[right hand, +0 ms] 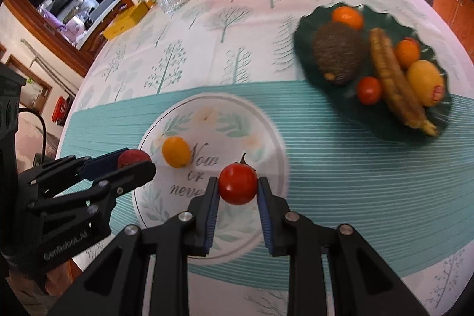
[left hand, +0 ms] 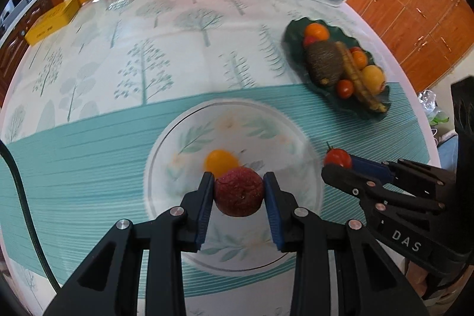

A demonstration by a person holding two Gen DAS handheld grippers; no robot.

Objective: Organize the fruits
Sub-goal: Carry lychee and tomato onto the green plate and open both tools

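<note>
Evidently both grippers were carrying fruit, likely bound for the green dish [right hand: 311, 28] at far right. The left gripper [left hand: 238, 193] was clamped on a wrinkled purple fruit [left hand: 238, 191], the right gripper [right hand: 238, 188] on a tomato [right hand: 238, 187], both above the white plate [right hand: 266, 120].

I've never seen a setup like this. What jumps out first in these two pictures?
Two black hand-held tools each grip a fruit above a white flowered plate: the left tool holds a dark red wrinkled fruit, the right tool a red tomato. A yellow-orange fruit lies alone on that plate. Farther back to the right, a dark green dish is piled with more fruit, on a tablecloth printed with trees.
</note>
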